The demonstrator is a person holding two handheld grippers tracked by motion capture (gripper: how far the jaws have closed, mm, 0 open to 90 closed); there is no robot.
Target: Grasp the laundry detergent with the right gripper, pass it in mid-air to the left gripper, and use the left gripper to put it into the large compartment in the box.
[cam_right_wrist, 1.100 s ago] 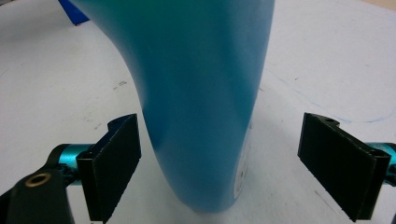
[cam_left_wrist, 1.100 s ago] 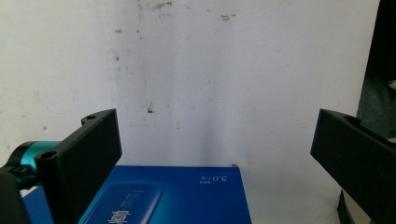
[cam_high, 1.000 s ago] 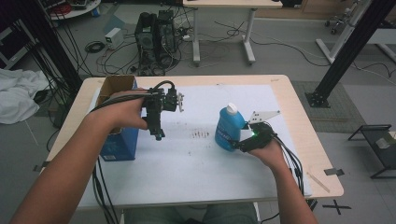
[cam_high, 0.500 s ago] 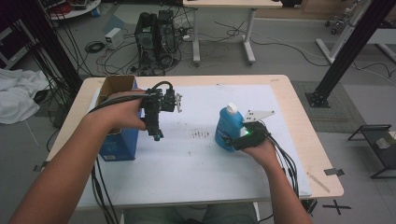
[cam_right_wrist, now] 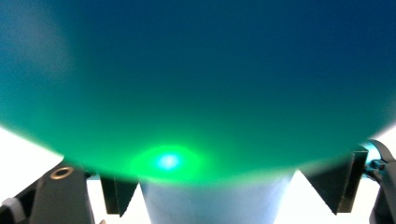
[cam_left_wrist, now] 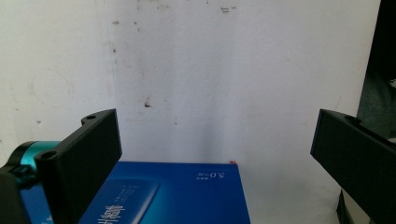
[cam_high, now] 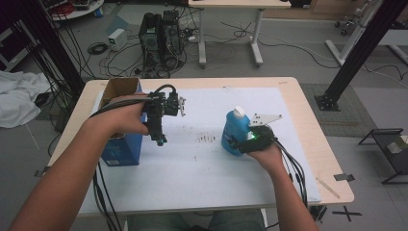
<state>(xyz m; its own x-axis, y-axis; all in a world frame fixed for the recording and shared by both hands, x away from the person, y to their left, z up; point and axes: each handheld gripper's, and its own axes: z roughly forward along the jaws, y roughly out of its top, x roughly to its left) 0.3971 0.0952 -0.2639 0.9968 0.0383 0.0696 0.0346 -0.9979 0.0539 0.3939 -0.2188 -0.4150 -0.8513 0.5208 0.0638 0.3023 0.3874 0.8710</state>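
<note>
The right gripper (cam_high: 240,141) has just been closing its jaws around the blue plastic bottle with a white cap (cam_high: 234,130), upright mid-table, though contact isn't clear. The left gripper (cam_high: 158,137) hovers wide open over the blue cardboard box (cam_high: 120,144).

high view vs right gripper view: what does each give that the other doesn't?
High view: the whole table, the blue bottle standing upright with its white cap, and the left hand-held gripper, open, near the blue box. Right gripper view: a close look at the bottle's body with a green glow on it and a black jaw at either side. The jaws have just been closing with the bottle between them, and contact is unclear. Shared: the bottle and the right hand-held gripper at its lower body.
</note>
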